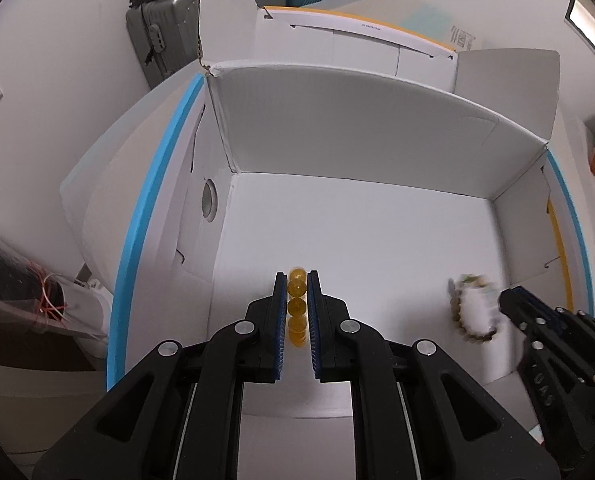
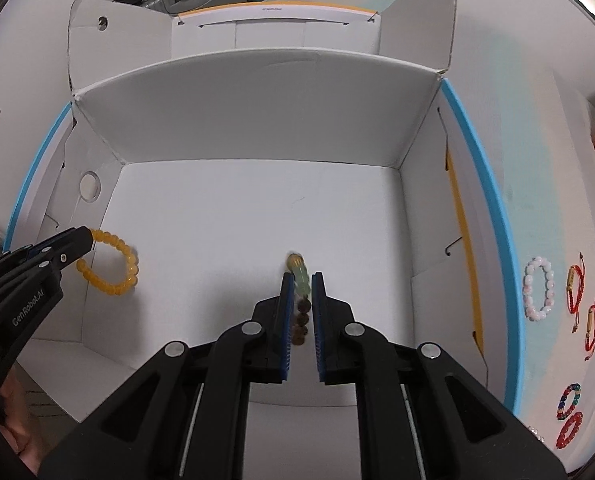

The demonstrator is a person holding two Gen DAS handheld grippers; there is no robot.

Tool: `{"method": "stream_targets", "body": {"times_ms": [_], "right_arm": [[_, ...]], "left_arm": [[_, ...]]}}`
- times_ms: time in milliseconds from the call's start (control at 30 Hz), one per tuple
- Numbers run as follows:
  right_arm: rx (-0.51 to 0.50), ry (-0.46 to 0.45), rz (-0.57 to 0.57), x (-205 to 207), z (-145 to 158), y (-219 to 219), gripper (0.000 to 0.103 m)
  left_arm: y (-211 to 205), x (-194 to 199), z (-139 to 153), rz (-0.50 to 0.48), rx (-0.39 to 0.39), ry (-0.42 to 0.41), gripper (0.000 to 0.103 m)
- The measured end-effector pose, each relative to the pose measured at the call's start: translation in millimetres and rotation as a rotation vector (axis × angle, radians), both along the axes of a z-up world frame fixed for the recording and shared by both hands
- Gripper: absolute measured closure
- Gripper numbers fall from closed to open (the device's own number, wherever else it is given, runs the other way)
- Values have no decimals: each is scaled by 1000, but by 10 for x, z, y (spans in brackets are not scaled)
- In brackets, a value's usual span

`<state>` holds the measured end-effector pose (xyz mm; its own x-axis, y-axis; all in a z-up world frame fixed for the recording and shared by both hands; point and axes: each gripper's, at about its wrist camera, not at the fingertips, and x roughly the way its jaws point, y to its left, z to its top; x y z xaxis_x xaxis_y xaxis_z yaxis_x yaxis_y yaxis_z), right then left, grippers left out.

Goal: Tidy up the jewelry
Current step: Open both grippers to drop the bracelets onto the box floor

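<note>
Amber bead bracelet (image 2: 111,264) pinched in left claw (image 1: 296,284), brown-green bead bracelet (image 2: 300,300) pinched in right claw (image 2: 301,280) — both over the open white box (image 2: 257,208). More bracelets — pink-white bracelet (image 2: 539,288) among them — on desk (image 2: 537,200), right of box.

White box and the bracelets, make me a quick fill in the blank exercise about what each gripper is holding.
1. The left gripper is shut on the ____ bracelet.
2. The right gripper holds the brown and green bracelet over the white ____.
3. The pink-white bracelet lies ____ the box.

Missing words: yellow; box; outside
</note>
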<state>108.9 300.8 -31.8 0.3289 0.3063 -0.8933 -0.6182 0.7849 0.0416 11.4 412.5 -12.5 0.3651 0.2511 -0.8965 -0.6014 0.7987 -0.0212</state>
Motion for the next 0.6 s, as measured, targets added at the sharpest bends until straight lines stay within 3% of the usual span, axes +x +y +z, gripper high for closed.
{"method": "stream_targets", "body": {"times_ms": [33,100,167,300,600], "right_arm": [[-2,-1,3,-7,1,4,92],[-1,-11,5,-34,26,-1,75],[15,-20,2,-59,76,-23,67],[38,-44,4,-120,201,-57,52],[94,-102,-26,-164,462,-258,34]], "left_arm": [[-1,-10,17,1,1,-7,90],[-21,-46,76,6,23,-18,79],[-49,-87,164,11,50,-39,60],[-131,-141,305,10,112,-54,49],[-292,-225,524,3,161,-95,31]]}}
